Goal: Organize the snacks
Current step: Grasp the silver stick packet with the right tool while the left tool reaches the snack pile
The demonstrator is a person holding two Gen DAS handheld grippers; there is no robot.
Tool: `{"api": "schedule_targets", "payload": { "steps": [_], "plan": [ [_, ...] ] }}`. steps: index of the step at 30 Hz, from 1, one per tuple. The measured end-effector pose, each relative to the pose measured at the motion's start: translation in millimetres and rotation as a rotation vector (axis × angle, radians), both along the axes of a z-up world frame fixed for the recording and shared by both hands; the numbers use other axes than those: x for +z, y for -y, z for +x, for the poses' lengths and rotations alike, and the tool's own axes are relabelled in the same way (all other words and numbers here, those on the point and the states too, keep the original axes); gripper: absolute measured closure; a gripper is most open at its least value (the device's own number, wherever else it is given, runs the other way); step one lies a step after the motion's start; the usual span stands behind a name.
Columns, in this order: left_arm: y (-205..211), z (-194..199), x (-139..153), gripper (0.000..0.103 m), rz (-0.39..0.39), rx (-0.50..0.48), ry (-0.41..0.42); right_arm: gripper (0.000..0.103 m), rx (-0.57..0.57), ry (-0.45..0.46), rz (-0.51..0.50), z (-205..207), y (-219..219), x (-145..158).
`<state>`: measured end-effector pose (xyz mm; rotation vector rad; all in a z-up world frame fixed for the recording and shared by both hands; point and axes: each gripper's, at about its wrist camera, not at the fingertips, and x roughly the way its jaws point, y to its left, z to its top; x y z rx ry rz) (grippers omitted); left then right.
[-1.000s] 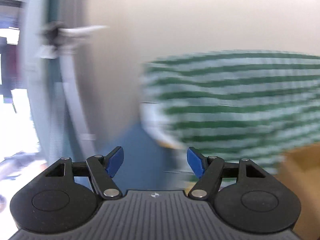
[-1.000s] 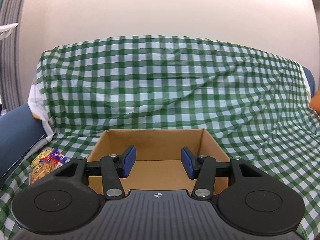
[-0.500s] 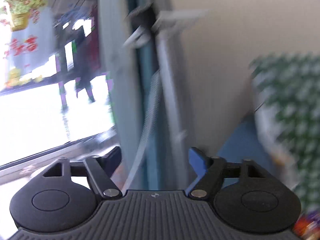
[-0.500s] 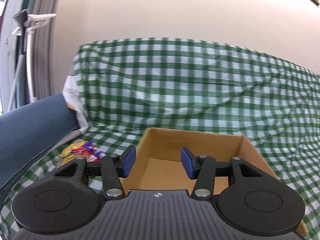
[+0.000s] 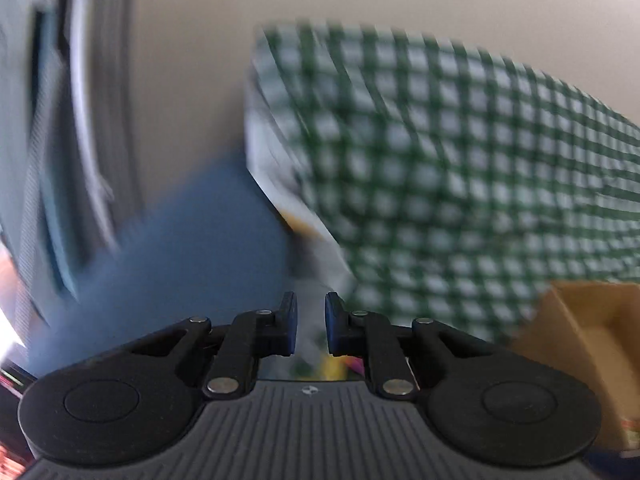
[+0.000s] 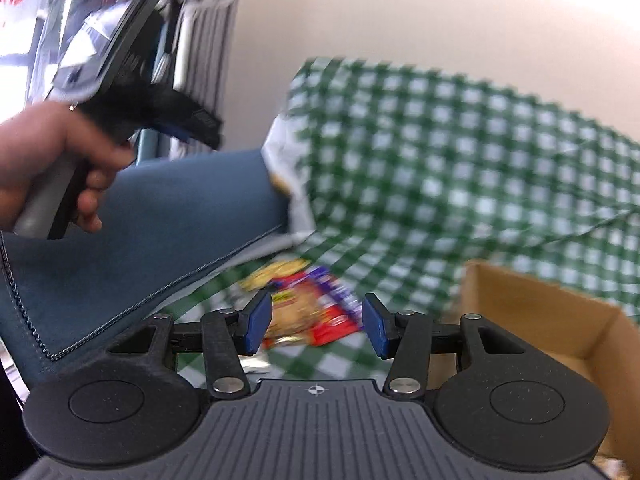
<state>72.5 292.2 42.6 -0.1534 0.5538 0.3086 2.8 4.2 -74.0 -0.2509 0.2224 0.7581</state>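
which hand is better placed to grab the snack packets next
Right, probably. The right tongs stand open with the snack packets on the checked cloth framed between the fingers. The left tongs are closing on nothing, nearly shut, aimed toward the blue cushion's edge.

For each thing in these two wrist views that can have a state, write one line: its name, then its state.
left gripper: jaws closing, narrow gap, nothing gripped.
right gripper: open, holding nothing.
snack packets: lying loose on the cloth, outside the box.
cardboard box: open-topped, upright; the visible part holds nothing.
checked cloth: draped and creased.
blue cushion: lying beside the packets.
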Motion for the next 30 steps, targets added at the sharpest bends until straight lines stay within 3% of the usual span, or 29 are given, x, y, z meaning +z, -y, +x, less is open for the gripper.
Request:
{"api": "schedule_targets", "payload": {
  "steps": [6, 11, 15, 16, 17, 19, 20, 26, 30],
  "plan": [
    [15.5, 3.5, -29.0, 0.087, -0.068, -0.134, -0.152, 0.051, -0.041, -0.158, -0.068, 38.2, -71.5, -30.6],
    [-1.1, 4.5, -40.9, 0.086, -0.12, -0.088, -0.206, 0.04, -0.063, -0.257, -0.111, 68.3, -109.4, -53.6],
    [-8.8, -3.5, -46.6, 0.085, -0.177, -0.042, -0.232, 0.04, -0.036, -0.322, -0.179, 81.9, -129.4, -72.9],
    [-7.8, 0.1, -49.5, 0.084, -0.189, -0.038, -0.24, 0.045, -0.023, -0.322, -0.189, 82.6, -132.9, -74.6],
    [-9.9, 0.2, -50.5, 0.084, -0.194, -0.033, -0.246, 0.066, -0.008, -0.325, -0.194, 84.4, -133.8, -75.9],
    [-8.6, 5.5, -52.5, 0.084, -0.197, -0.029, -0.245, 0.087, 0.026, -0.325, -0.202, 85.4, -137.9, -78.0],
    [-9.1, 5.7, -52.6, 0.084, -0.202, -0.027, -0.242, 0.103, 0.038, -0.321, -0.201, 83.6, -135.7, -77.5],
    [-9.8, 5.6, -52.8, 0.084, -0.232, -0.024, -0.246, 0.103, 0.117, -0.298, -0.25, 56.5, -103.2, -64.3],
    [-17.1, 1.6, -55.9, 0.084, -0.315, 0.03, -0.249, 0.103, 0.158, -0.252, -0.3, 34.6, -77.7, -48.0]
  ]
}}
